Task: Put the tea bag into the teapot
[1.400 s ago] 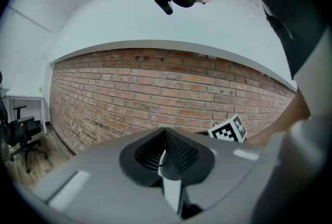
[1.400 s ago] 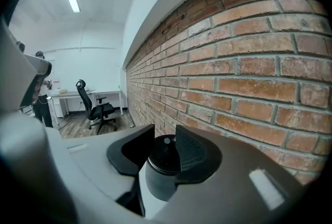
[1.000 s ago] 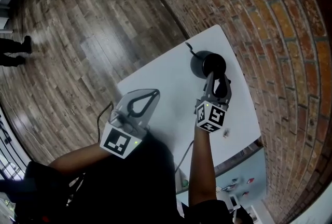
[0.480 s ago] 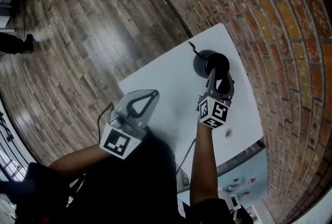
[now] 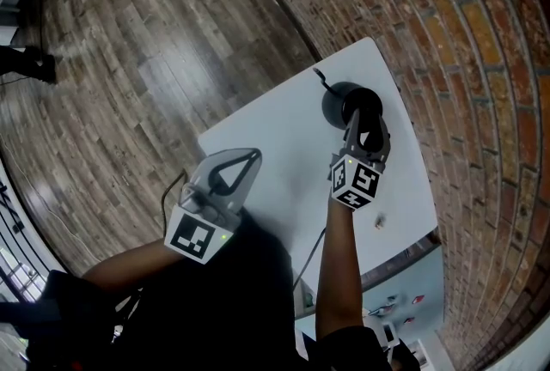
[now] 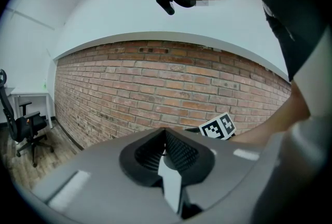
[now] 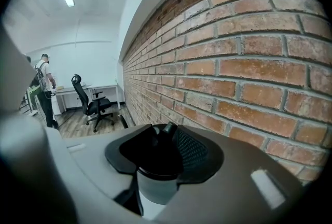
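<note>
Right forearm [image 5: 337, 275] reaches up the middle of the head view, bare and nearly straight, carrying the right gripper [image 5: 368, 127] out over the far part of the white bench [image 5: 275, 146], pitched a little downward. Its jaws stand wide apart and have just been opening. In the right gripper view [image 7: 163, 137] the black teapot [image 7: 155, 158] sits between them, its dark round body filling the gap; no pad is seen pressing on it. From the head view the teapot [image 5: 342, 101] stands on the bench near the far corner, close to the brick wall [image 5: 464, 60], with the gripper's tips right at its near side. Tea bag not made out in any view. A small dark speck [image 5: 376, 223] lies on the bench beside the right forearm, too small to name. Left forearm [image 5: 129, 262] is bent across the body, the left gripper [image 5: 256, 155] held at the bench's near left edge, well apart from the teapot. Its jaws are together at the tips [image 6: 165, 135], with nothing in them.
</note>
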`<state>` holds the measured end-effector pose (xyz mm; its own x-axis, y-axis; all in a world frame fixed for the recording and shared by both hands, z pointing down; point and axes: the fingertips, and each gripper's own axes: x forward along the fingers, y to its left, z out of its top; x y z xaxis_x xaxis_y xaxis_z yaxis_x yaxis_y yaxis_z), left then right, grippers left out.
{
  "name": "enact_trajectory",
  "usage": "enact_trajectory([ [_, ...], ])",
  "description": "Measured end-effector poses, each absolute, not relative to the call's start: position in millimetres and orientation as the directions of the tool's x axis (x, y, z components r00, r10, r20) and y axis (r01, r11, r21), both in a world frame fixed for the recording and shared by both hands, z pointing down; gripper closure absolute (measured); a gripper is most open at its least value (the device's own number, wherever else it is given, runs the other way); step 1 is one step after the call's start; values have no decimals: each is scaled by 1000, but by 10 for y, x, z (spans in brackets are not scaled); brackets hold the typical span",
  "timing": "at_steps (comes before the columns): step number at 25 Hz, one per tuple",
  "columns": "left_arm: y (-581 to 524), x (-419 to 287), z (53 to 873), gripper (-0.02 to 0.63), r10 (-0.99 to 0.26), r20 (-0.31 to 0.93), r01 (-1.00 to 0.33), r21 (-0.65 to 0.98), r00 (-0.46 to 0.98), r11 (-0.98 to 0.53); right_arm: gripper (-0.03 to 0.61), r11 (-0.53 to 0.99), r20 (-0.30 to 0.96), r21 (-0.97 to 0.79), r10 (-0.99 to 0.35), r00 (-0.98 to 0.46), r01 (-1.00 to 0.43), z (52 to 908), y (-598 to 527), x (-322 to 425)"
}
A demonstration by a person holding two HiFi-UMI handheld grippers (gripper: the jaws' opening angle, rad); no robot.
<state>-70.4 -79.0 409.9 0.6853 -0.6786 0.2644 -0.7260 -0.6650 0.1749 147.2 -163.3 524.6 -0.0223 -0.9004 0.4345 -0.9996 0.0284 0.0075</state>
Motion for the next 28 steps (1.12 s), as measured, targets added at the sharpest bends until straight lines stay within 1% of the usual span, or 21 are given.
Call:
enact_trajectory([
  [13, -760, -708, 4091, 614, -678, 265, -726, 180, 686, -664, 434, 34, 426, -19, -904, -39, -999, 5215, -1635, 1469],
  [14, -755, -705, 4089, 614, -678, 265, -726, 183, 686, -663, 439, 32, 420, -17, -907, -36, -999, 5197, -1630, 1472],
  [15, -748, -701, 4087, 614, -678, 264, -726, 185, 686, -662, 457, 29, 414, -14, -910, -32, -999, 5177, -1623, 1479],
  [16, -742, -697, 4085, 614, -677, 264, -725, 186, 687, -663, 489, 27, 408, -12, -913, -30, -1000, 5159, -1615, 1486],
  [17, -736, -694, 4081, 614, -676, 263, -724, 186, 688, -664, 500, 28, 404, -12, -914, -30, -1000, 5150, -1609, 1489],
  [28, -682, -679, 4043, 614, -673, 249, -717, 188, 696, -671, 503, 23, 388, -42, -921, -38, -999, 5092, -1571, 1510],
])
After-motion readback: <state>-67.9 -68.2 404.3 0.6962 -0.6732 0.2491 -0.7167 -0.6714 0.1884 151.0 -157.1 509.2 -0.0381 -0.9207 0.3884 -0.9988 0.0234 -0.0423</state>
